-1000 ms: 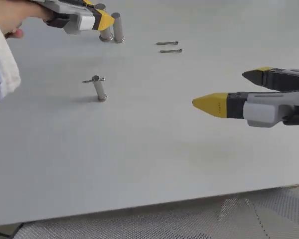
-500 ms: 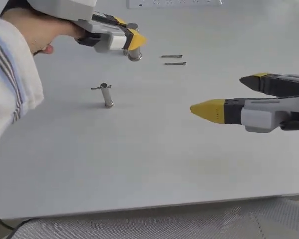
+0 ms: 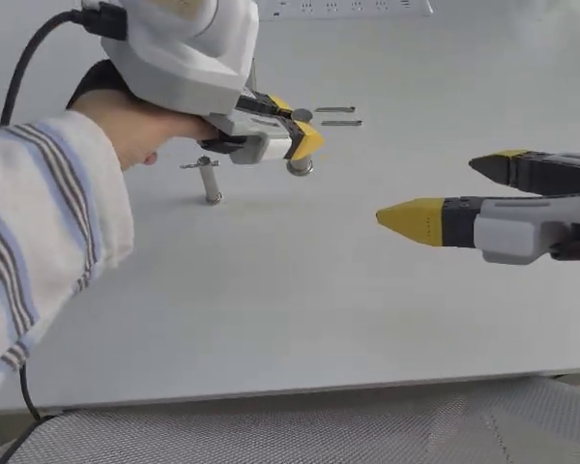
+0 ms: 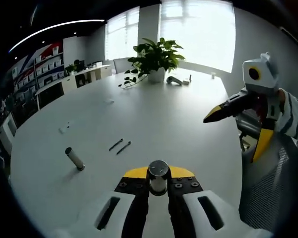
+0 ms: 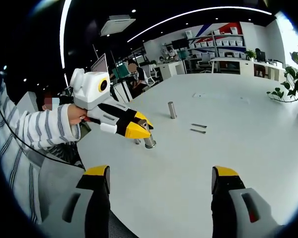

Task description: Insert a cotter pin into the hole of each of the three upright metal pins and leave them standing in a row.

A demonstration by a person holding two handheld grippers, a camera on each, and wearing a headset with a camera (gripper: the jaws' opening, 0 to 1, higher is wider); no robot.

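My left gripper (image 3: 304, 141) is shut on an upright metal pin (image 4: 158, 168), whose foot is at or just above the white table; I cannot tell which. To its left stands a pin with a cotter pin through it (image 3: 211, 180). A bare pin (image 4: 74, 158) stands further off, also seen as the bare pin (image 5: 172, 110) in the right gripper view. Two loose cotter pins (image 3: 336, 116) lie just beyond the held pin. My right gripper (image 3: 427, 190) hovers open at the right with nothing between its jaws.
The white table (image 3: 271, 309) has a near edge low in the head view, with mesh chair fabric (image 3: 300, 430) below it. A black cable (image 3: 29, 58) trails from the left gripper. A potted plant (image 4: 156, 59) stands at the table's far end.
My left gripper has carried one pin from the far left towards the right and nearer, to just in front of the loose cotter pins. The right gripper has hardly moved.
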